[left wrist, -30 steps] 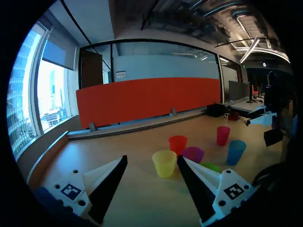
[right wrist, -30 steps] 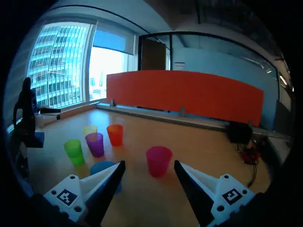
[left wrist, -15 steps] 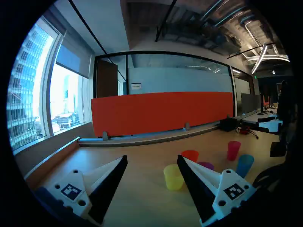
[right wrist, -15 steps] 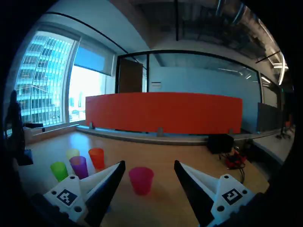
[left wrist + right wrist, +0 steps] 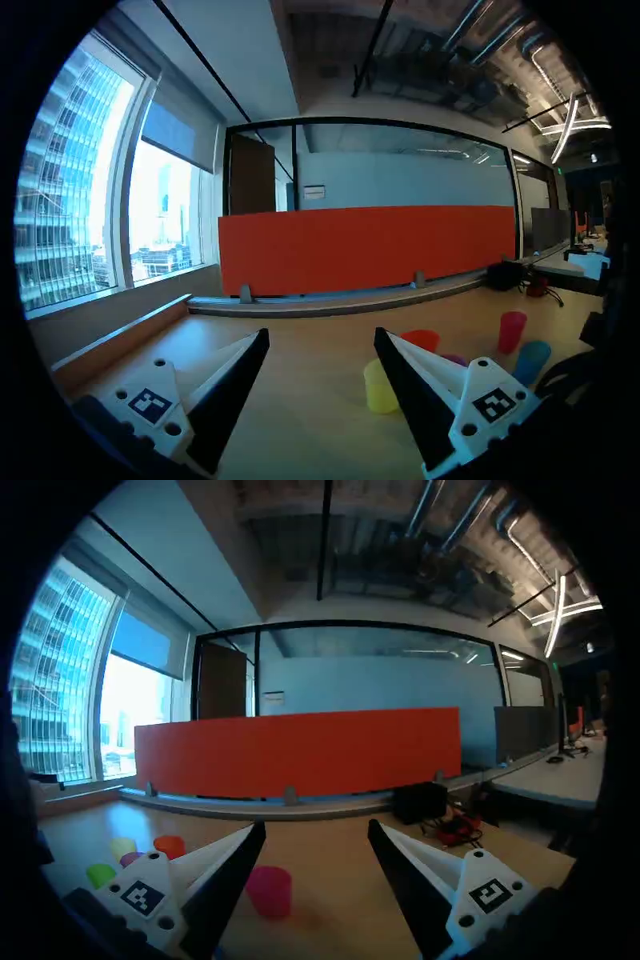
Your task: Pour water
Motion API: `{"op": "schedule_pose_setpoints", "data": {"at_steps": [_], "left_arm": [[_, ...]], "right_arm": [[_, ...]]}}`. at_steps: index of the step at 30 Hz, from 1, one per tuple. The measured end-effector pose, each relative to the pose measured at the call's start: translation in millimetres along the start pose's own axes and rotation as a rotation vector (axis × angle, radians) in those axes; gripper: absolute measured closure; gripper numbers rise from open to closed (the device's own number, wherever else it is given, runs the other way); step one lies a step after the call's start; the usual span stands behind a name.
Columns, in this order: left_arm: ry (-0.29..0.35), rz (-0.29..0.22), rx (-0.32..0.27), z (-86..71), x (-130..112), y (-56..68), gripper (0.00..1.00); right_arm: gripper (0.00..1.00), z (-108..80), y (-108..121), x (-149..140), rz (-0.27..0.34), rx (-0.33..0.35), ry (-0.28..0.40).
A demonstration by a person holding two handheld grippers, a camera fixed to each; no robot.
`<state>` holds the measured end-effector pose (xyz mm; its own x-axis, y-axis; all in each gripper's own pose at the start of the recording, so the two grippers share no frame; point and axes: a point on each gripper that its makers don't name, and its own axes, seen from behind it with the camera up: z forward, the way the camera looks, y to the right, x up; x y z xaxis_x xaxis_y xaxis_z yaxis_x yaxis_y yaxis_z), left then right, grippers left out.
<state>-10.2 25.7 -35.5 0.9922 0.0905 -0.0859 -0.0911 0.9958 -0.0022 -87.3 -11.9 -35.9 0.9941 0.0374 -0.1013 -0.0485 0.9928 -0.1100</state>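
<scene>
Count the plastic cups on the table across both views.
6: yellow, orange, purple, pink and blue cluster right of centre in the left gripper view; green sits far left in the right gripper view. Others may be hidden.

Yellow cup (image 5: 378, 390), pink cup (image 5: 270, 892), upright, apparently empty

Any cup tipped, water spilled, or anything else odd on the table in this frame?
Nothing stands out. The yellow cup, orange cup, pink cup and blue cup stand upright on the wooden table, with no puddle visible. The left gripper and right gripper are open and empty.
</scene>
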Motion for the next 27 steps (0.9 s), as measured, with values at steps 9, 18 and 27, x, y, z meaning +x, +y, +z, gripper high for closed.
{"op": "schedule_pose_setpoints", "data": {"at_steps": [9,18,27], "left_arm": [[0.008,-0.008,0.042,-0.1,-5.3,-7.8,0.02],[0.018,0.014,0.07,4.8,-13.9,-10.1,0.02],[0.032,0.012,0.068,7.2,-26.6,-5.5,0.02]], "right_arm": [[0.01,-6.8,-1.6,2.5,-0.088,-0.018,0.01],[0.0,-10.4,1.3,13.5,-0.073,-0.034,0.03],[0.01,-11.3,5.4,17.4,-0.04,-0.044,0.027]]}}
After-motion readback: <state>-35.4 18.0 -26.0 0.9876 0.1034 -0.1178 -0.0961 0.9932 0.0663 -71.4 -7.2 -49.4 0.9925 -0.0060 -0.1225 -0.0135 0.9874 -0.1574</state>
